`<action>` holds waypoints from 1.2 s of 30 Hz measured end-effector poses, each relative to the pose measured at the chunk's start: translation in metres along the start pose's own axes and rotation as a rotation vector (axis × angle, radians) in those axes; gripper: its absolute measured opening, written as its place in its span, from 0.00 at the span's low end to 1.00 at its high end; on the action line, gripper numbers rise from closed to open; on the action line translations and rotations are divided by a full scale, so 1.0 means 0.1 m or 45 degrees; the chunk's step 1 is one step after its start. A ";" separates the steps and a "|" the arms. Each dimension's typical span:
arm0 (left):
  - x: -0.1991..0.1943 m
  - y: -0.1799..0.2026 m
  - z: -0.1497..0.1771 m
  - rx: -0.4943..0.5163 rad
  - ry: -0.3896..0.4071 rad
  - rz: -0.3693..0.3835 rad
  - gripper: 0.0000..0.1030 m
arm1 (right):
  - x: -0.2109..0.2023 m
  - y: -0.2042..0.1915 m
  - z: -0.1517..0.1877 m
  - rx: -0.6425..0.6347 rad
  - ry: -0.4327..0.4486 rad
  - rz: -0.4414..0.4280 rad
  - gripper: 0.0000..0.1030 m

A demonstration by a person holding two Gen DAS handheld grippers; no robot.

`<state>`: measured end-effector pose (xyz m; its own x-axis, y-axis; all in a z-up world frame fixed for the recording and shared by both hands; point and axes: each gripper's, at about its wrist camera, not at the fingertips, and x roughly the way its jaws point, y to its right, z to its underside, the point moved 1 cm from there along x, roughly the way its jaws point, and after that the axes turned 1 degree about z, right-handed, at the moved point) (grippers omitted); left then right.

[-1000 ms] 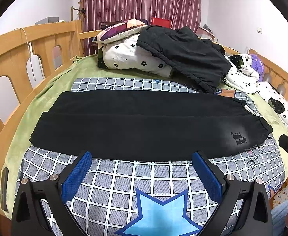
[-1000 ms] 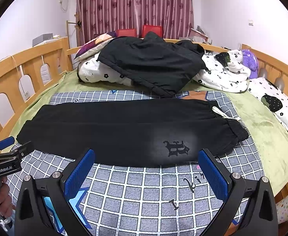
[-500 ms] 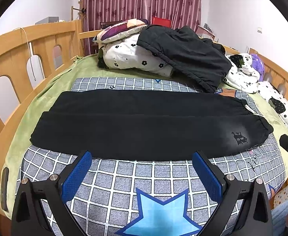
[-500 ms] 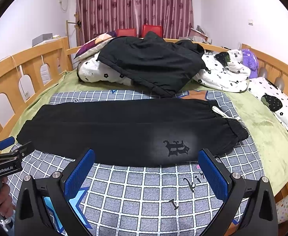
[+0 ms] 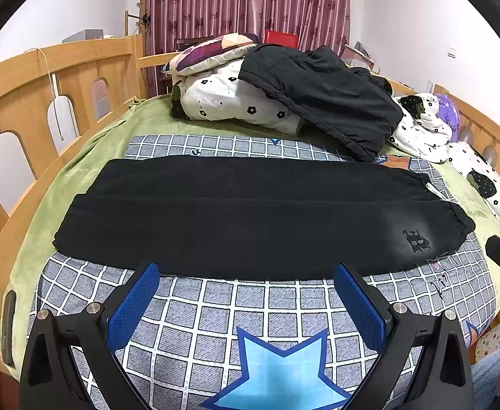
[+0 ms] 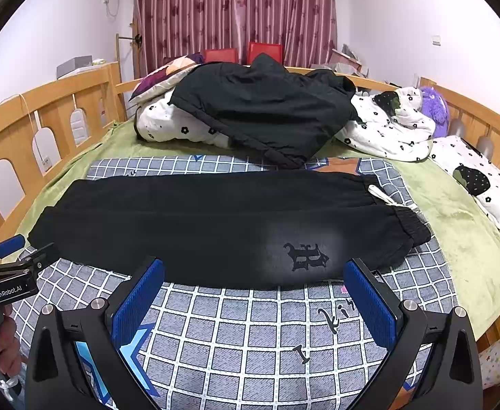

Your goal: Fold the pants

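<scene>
Black pants (image 5: 250, 218) lie flat across the checked blanket, folded lengthwise with one leg on the other, cuffs to the left and waistband with a white drawstring to the right. A dark logo (image 6: 306, 256) sits near the waist. My left gripper (image 5: 246, 273) is open and empty, just in front of the pants' near edge at mid-length. My right gripper (image 6: 253, 270) is open and empty, in front of the near edge by the logo. The left gripper also shows at the left edge of the right wrist view (image 6: 7, 266).
A checked blanket with a blue star (image 5: 277, 362) covers the green sheet (image 6: 469, 239). A heap of a black jacket (image 6: 260, 109) and flowered bedding (image 6: 386, 130) lies behind the pants. Wooden bed rails (image 5: 44, 78) run along both sides.
</scene>
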<state>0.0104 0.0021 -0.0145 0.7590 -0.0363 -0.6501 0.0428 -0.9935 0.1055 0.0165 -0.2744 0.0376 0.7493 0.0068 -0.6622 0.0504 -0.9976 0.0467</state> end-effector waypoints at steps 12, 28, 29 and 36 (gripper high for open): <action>-0.21 0.11 -0.10 -0.016 0.044 0.003 0.99 | -0.04 -0.01 0.03 0.002 0.018 0.018 1.00; -0.39 -0.46 -0.86 0.040 -0.065 -0.049 0.99 | -0.46 0.77 -0.60 -0.030 0.116 0.004 1.00; -0.32 -0.56 -0.85 0.017 -0.061 -0.052 0.99 | -0.40 0.86 -0.63 -0.015 0.101 0.017 1.00; 0.44 -1.13 -0.36 -0.140 -0.169 -0.027 0.99 | 0.45 1.46 -0.32 0.157 -0.085 -0.044 0.94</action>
<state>0.0624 0.1166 -0.0276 0.6649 -0.0364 -0.7461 0.1342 -0.9767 0.1673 0.0788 -0.4171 0.0388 0.7027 0.0410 -0.7103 -0.0088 -0.9978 -0.0664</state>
